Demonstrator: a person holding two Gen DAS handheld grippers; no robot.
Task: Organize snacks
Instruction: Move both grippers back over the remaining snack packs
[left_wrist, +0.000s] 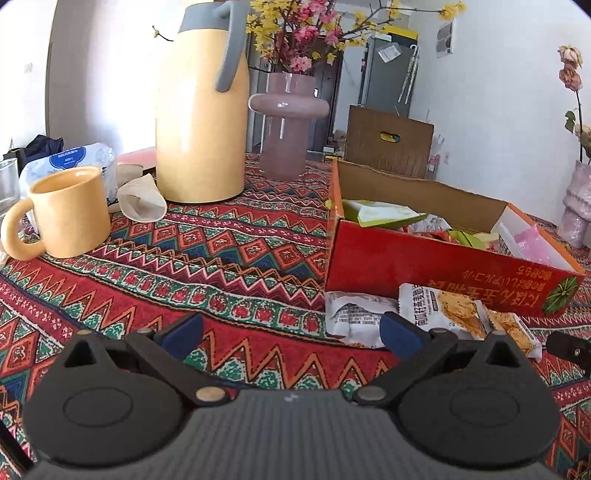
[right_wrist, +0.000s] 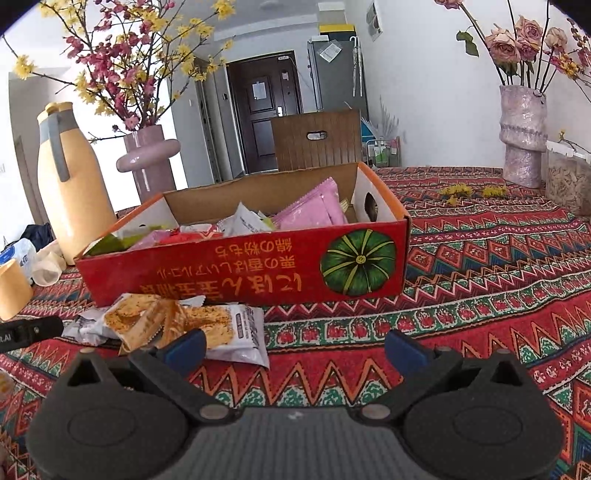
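Note:
A red cardboard box (left_wrist: 424, 264) (right_wrist: 258, 266) with a pumpkin picture stands open on the patterned tablecloth, with several snack packets inside. Loose snack packets lie on the cloth in front of it: a white cracker packet (left_wrist: 443, 306) (right_wrist: 229, 328), an orange-brown packet (right_wrist: 144, 321) and a grey-white packet (left_wrist: 354, 319). My left gripper (left_wrist: 291, 334) is open and empty, its right fingertip just in front of the loose packets. My right gripper (right_wrist: 295, 349) is open and empty, its left fingertip beside the cracker packet.
A yellow thermos jug (left_wrist: 201, 107) (right_wrist: 70, 184), a pink vase of flowers (left_wrist: 286, 122) (right_wrist: 147, 158), a yellow mug (left_wrist: 62, 214), a tissue pack (left_wrist: 74, 162) and crumpled paper cup (left_wrist: 142, 201) stand to the left. Another vase (right_wrist: 522, 136) stands far right. A wooden chair back (right_wrist: 317, 140) rises behind the box.

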